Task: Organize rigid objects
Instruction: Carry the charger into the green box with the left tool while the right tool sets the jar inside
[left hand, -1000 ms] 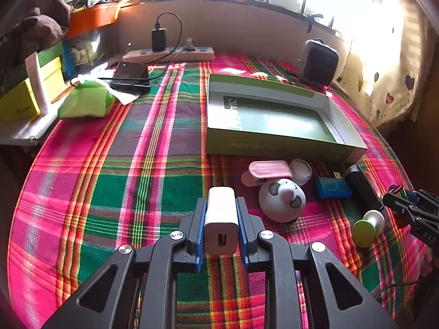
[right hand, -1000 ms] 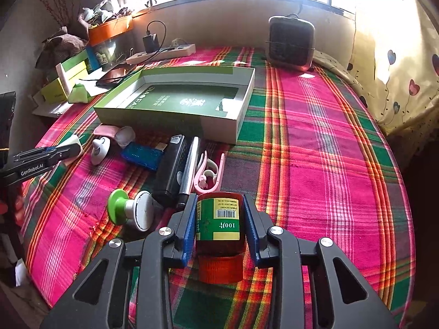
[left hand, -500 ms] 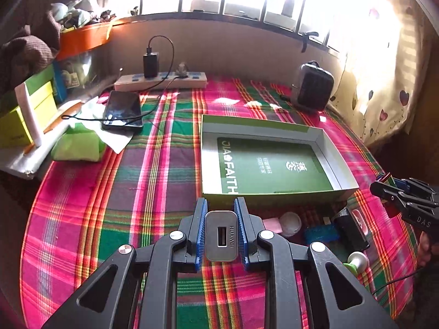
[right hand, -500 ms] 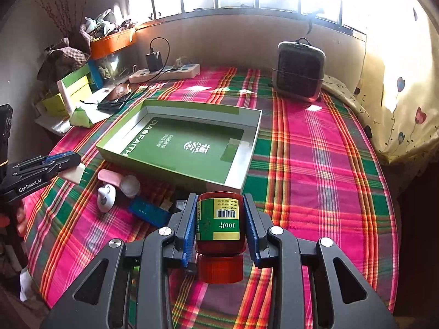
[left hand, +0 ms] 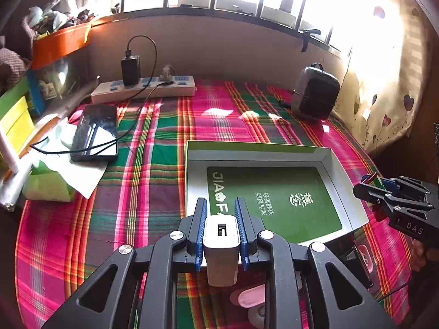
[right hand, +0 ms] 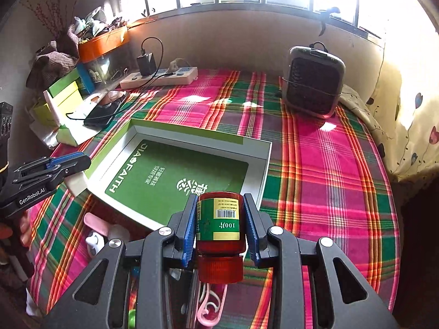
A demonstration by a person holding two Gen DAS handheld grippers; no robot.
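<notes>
Both tongs are loaded and hanging over the near edge of the open green-and-white cardboard box (left hand: 274,200) sitting on the plaid-covered worktop (left hand: 153,150).

Left tongs (left hand: 221,229): nearly closed, blue pads clamping the flat sides of the white rectangular USB charger block (left hand: 221,242). The block's long axis is running along the fingers, port face pointing forward toward the box.

Right tongs (right hand: 221,224): closed partway on the red cylindrical bottle with green label (right hand: 219,224), pads pressing the label band. The bottle's axis is lying along the fingers, red cap toward the camera, base pointing forward.

Key relation: the box floor is lying directly ahead of and below both tongs. The left tongs are sitting over the box's near-left corner, by the printed lettering; the right tongs are sitting over its near-right part. Neither is clearly nearer, so either could drop first. The box's long axis is running across the left tongs' line of approach, and at a slant for the right tongs.

Judgement: transport step, release not yet done. Both items need lowering over the low wall before opening. Watch the bottle — a cylinder is likely to roll if laid on its side.

Remaining clutter is sitting below and behind the tongs: pink plastic case (left hand: 251,297) and pink ear-hook piece (right hand: 210,307).
</notes>
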